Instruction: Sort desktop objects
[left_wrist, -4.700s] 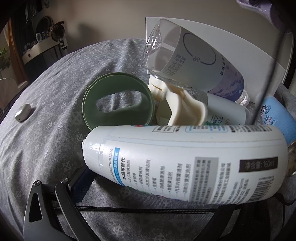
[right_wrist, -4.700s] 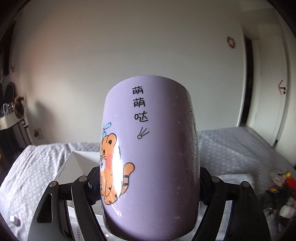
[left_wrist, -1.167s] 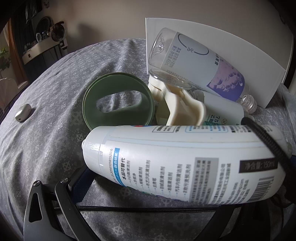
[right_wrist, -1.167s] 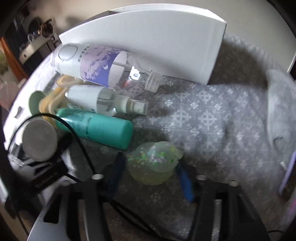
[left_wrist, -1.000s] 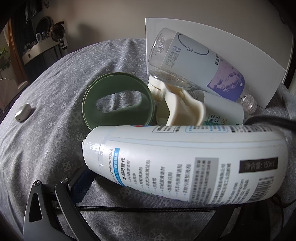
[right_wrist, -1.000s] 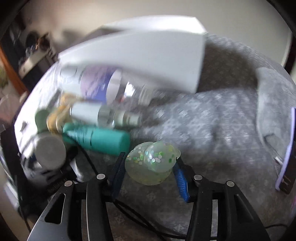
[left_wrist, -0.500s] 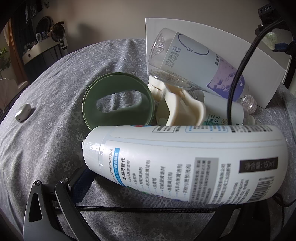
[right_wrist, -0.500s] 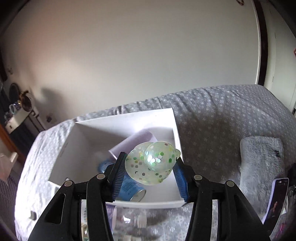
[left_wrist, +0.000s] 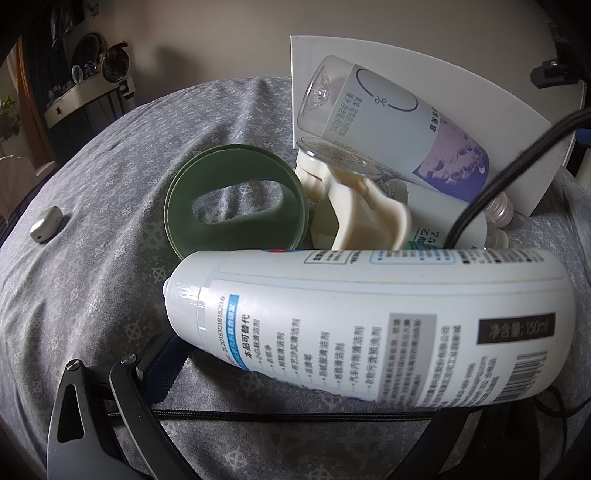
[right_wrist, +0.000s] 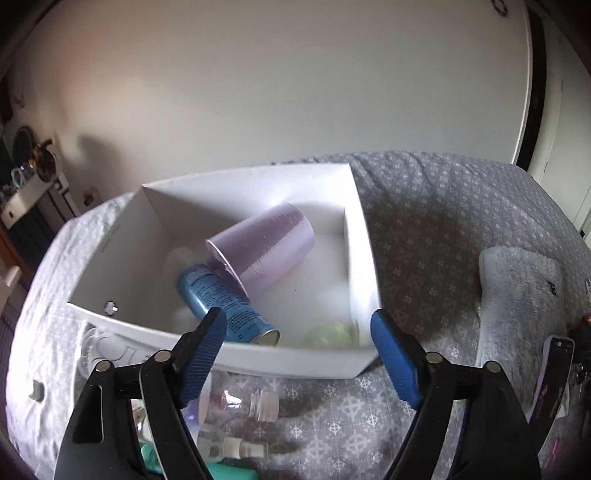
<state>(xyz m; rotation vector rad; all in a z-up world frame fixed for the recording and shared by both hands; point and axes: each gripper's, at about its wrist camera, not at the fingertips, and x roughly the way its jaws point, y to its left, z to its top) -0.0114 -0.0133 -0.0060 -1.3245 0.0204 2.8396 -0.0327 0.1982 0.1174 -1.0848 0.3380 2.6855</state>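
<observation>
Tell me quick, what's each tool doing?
Left tool: closed on the big white bottle.
Right tool: opening, nothing between its fingers, above the white box.

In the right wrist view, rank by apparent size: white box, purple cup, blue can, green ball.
1. White box
2. Purple cup
3. Blue can
4. Green ball, blurred and partly hidden by the box wall, so unsure.

Dim daylight, fisheye-warped, slightly blurred
</observation>
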